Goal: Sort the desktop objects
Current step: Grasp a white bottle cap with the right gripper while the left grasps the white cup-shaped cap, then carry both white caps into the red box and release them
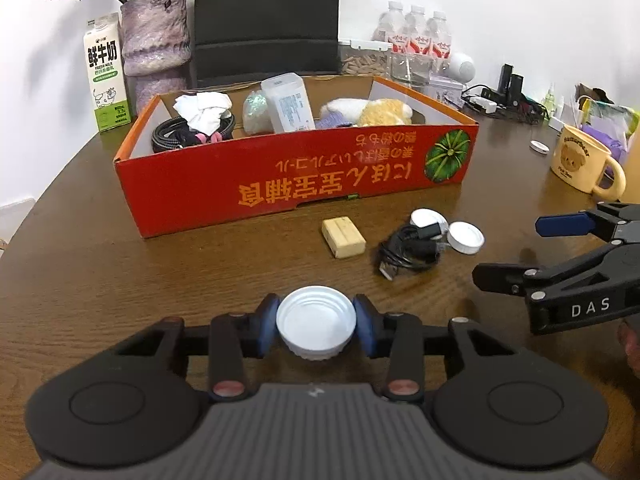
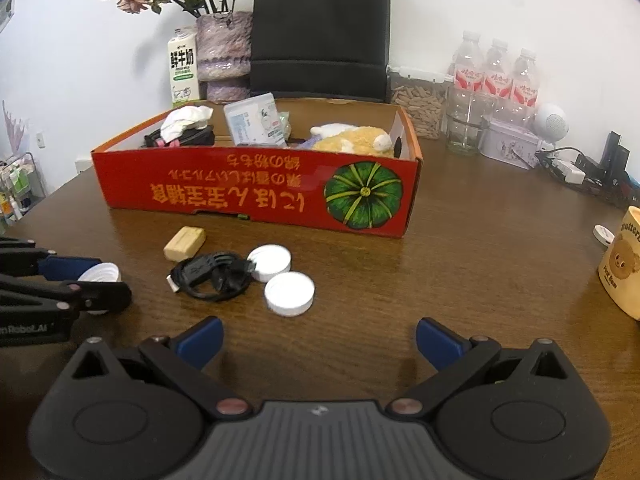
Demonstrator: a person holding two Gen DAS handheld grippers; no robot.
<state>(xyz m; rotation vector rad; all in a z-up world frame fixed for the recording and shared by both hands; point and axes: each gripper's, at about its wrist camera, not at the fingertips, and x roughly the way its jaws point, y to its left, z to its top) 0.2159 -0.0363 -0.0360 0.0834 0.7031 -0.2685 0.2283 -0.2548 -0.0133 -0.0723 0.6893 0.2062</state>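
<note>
Left wrist view: my left tongs (image 1: 316,326) pinch a white lid (image 1: 316,322), open side up, between the blue pads, low over the table (image 1: 160,280). My right tongs (image 2: 319,340) stand wide with nothing between them. Two more lids (image 2: 280,276), a black cable (image 2: 212,276) and a beige block (image 2: 185,243) lie before the red box (image 2: 256,196).

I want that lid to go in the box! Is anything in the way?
Only the red cardboard box's own front wall; the left gripper, shut on the white round plastic lid, must lift it over. The brown table between is bare.
</note>
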